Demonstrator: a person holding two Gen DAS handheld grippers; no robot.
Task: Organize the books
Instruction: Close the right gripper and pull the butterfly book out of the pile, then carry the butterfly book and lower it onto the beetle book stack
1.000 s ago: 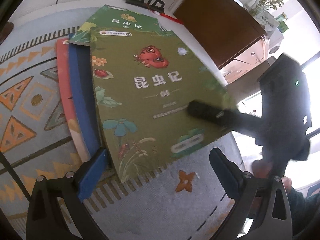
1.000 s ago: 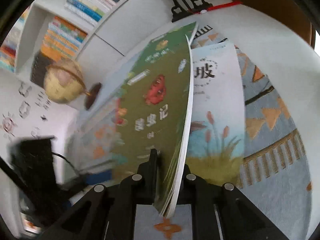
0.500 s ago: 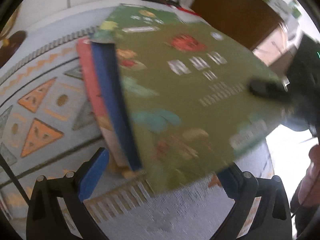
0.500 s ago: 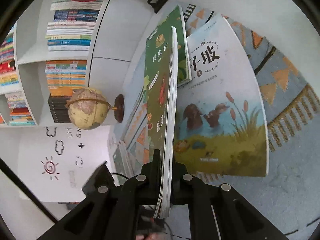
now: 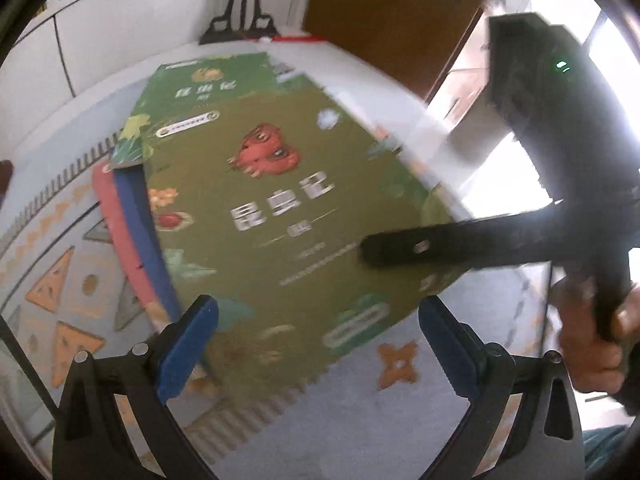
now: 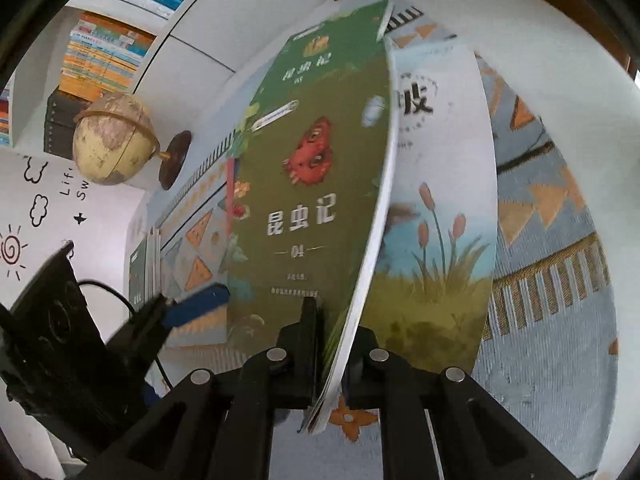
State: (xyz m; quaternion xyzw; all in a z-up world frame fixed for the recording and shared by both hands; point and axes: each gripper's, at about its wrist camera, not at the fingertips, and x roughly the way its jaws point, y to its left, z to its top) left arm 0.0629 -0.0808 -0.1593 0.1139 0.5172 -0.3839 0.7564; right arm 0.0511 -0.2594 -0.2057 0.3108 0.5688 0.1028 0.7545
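My right gripper (image 6: pixel 332 320) is shut on the lower edge of an olive-green book with a red insect (image 6: pixel 304 220), holding it tilted above the other books. In the left wrist view its black finger (image 5: pixel 420 246) lies across that book's cover (image 5: pixel 260 208). My left gripper (image 5: pixel 318 344) is open, its blue pads (image 5: pixel 188 344) on either side of the book's near corner without pressing it. Under the lifted book lie a darker green book (image 5: pixel 200 80), a blue book (image 5: pixel 136 220) and a red one (image 5: pixel 106 192). A pale book with reeds (image 6: pixel 440 208) lies beneath on the right.
The books lie on a patterned blue and orange cloth (image 6: pixel 560 280). A globe (image 6: pixel 116 140) stands at the far left before shelves full of books (image 6: pixel 108 52). Some thin books (image 6: pixel 144 264) stand near the left gripper. A brown cabinet (image 5: pixel 392 20) and a black stand (image 5: pixel 244 4) are behind.
The olive book swung almost edge-on in my right gripper, then tilted back so its cover shows again. My left gripper rolled and shifted a little, staying open.
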